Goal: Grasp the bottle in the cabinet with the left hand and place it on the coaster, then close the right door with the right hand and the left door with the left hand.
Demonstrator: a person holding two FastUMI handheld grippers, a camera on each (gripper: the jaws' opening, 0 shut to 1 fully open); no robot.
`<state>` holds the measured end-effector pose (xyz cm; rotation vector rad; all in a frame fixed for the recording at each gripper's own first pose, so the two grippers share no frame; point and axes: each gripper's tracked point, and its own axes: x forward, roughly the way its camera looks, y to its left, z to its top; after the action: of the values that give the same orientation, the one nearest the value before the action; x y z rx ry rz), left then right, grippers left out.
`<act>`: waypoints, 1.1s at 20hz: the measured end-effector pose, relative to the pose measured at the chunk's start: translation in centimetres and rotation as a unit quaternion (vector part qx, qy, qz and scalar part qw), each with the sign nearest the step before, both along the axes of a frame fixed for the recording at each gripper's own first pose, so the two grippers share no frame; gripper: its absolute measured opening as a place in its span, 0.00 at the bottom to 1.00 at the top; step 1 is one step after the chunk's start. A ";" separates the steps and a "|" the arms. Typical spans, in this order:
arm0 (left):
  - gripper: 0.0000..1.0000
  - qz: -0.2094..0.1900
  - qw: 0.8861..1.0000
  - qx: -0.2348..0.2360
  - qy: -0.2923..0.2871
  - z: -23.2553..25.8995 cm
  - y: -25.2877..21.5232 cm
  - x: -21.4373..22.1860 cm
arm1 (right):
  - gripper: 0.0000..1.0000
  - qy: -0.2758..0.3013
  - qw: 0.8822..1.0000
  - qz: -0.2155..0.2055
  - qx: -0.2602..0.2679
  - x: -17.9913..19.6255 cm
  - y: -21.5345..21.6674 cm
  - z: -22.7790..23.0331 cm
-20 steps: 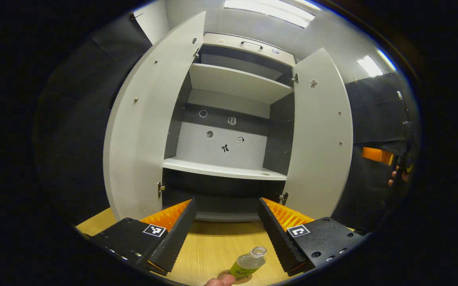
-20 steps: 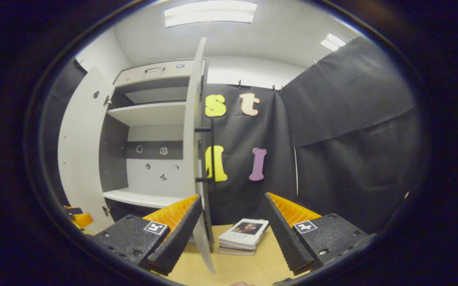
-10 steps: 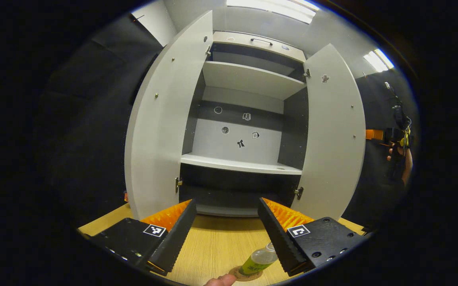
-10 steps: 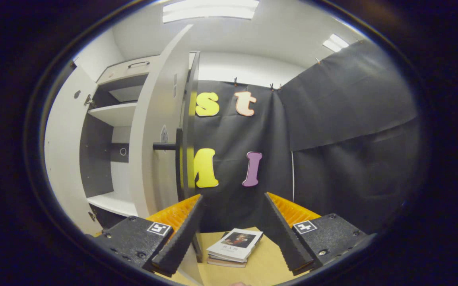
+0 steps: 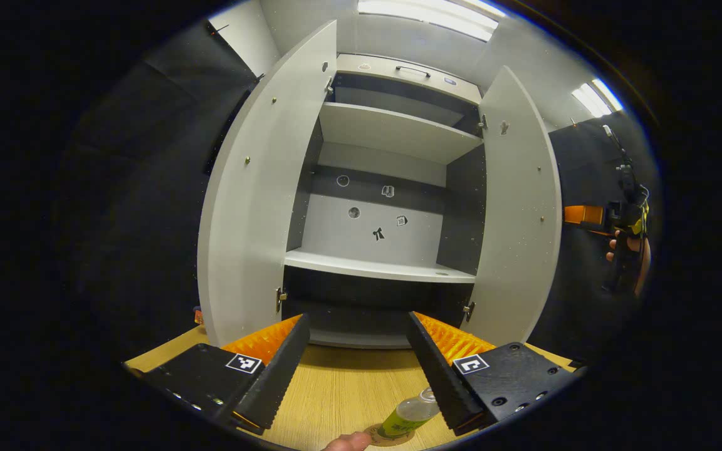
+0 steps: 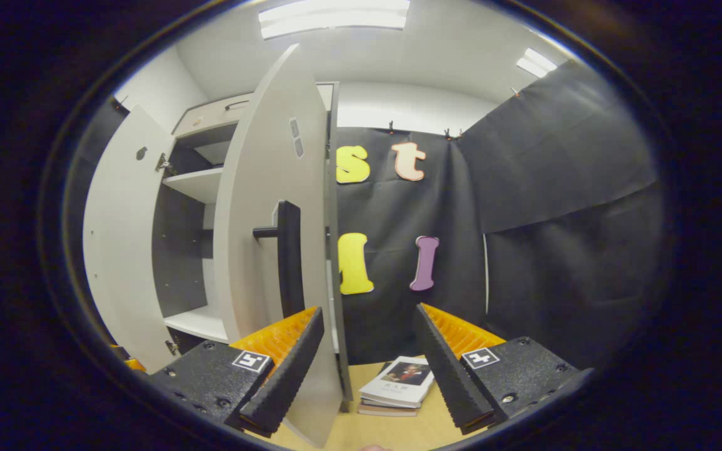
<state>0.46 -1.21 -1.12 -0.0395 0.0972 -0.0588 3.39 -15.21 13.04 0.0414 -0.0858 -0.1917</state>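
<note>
Left gripper view: the small clear plastic bottle with a green label (image 5: 410, 416) stood on the round cork-brown coaster (image 5: 392, 436) at the bottom centre of the frame, on the pale wood-grain worktop (image 5: 336, 388). The left hand-held gripper (image 5: 357, 366) had its fingers spread wide and held nothing; the bottle's neck showed just beside the right finger, contact indeterminate. The tall grey laminate cabinet (image 5: 392, 131) filled the centre, its shelves bare and flat, both doors open.

Right gripper view: the right hand-held gripper (image 6: 368, 360) was likewise wide open and empty. The flat, rigid right-hand cabinet door (image 6: 267, 207) stood left of centre, carrying a dark bar handle (image 6: 287, 257) on short posts. Judged as a stiff, light panel on hinges, it should swing under a push on its smooth face near the handle edge, or a hold on the bar. A small stack of paperback books (image 6: 398, 385) lay on the worktop at bottom centre.
</note>
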 end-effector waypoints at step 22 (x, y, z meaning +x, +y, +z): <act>0.95 0.067 0.996 -0.051 -0.017 4.6 6.8 -2.0 | 1.00 0.006 0.999 0.031 0.034 -4.1 8.2 -13.3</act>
<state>-1.57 5.64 3.43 -0.1464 0.0575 0.0703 -0.67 -6.97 -0.30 0.1110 -0.0651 -0.1320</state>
